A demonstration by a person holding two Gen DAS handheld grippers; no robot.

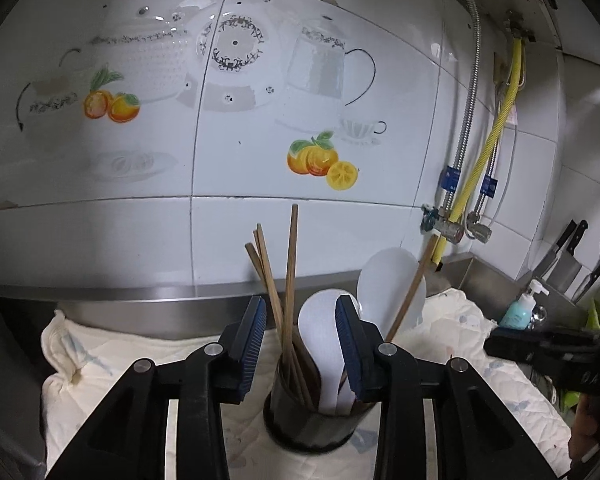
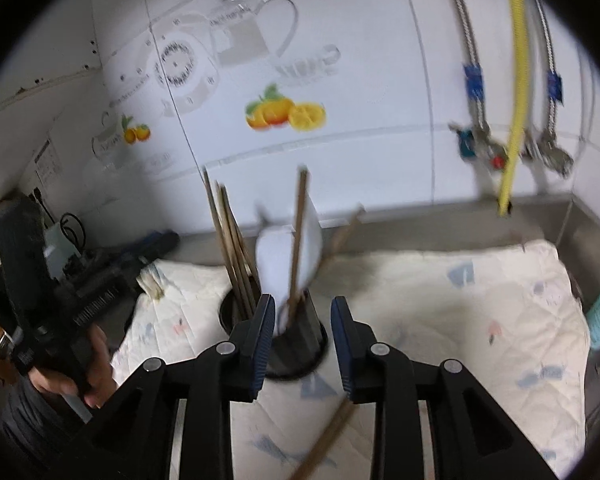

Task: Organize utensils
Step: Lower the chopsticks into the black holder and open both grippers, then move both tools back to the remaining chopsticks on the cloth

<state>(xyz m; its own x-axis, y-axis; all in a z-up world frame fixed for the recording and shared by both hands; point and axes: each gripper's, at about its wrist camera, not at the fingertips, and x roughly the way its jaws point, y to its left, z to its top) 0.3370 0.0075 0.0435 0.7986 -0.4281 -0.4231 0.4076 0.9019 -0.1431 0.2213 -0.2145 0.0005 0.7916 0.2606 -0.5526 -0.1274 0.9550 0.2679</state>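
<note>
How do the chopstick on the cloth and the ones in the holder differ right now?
The loose chopstick lies flat on the cloth, alone, outside the black holder. The held chopsticks stand nearly upright, bunched inside it beside white rice paddles. All look like brown wood.

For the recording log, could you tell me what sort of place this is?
Most likely a home kitchen counter: a tiled wall printed with teapots and oranges, knives racked at the right, and a dark utensil holder with chopsticks and white rice paddles.
</note>
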